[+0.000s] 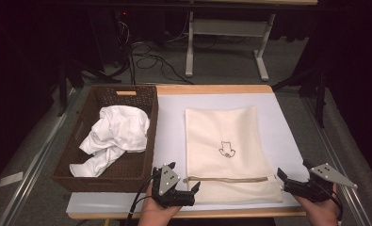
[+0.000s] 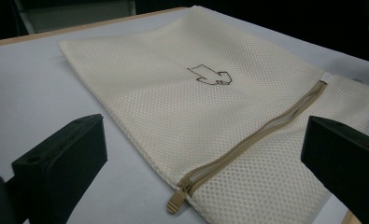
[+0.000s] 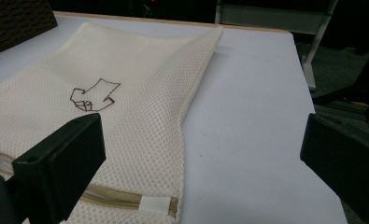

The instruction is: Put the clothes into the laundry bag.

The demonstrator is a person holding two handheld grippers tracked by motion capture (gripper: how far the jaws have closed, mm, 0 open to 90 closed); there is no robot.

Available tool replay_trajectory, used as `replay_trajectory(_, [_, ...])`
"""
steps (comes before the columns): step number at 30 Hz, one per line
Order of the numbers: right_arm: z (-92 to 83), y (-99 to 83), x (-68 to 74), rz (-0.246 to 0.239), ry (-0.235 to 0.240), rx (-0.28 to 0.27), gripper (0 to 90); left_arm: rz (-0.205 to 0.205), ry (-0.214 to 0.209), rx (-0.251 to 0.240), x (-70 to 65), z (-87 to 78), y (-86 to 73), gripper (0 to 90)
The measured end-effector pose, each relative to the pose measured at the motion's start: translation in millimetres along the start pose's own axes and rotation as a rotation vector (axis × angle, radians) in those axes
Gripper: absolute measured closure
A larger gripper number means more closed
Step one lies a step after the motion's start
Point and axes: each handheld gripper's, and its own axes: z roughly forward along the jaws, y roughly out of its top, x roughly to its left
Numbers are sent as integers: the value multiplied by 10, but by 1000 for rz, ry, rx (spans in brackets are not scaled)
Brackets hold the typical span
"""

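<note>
Both grippers, left [image 1: 181,181] and right [image 1: 294,176], gape wide, empty. Risk: pinching mesh laundry bag [image 1: 226,141] beside zipper pull [image 2: 174,201] drags it.

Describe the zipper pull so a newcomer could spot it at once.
Start at the table, where a cream mesh bag lies flat to the right of the wicker basket. Follow the tan zipper across the bag's near end to its left tip by the left tongs. The pull is the small tan tab there, solid against the mesh.
</note>
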Motion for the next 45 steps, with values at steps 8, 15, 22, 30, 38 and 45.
replay_trajectory(8, [92,-61,3,12,16,-2,9,-19,-2,6,28,36,29,14])
replay_trajectory(15, [378,-63,34,31,-11,62,21,-23,-90,38,-12,44,92,16])
replay_trajectory(22, [655,49,72,51,-11,109,38,-29,-192,49,87,120,74,16])
replay_trajectory(30, [640,115,183,37,99,31,74,-29,-173,45,157,212,73,30])
replay_trajectory(38, [693,78,293,-6,209,76,99,-73,-140,126,47,245,-90,31])
replay_trajectory(45, [705,169,251,46,210,80,91,-87,-145,55,114,58,-57,63])
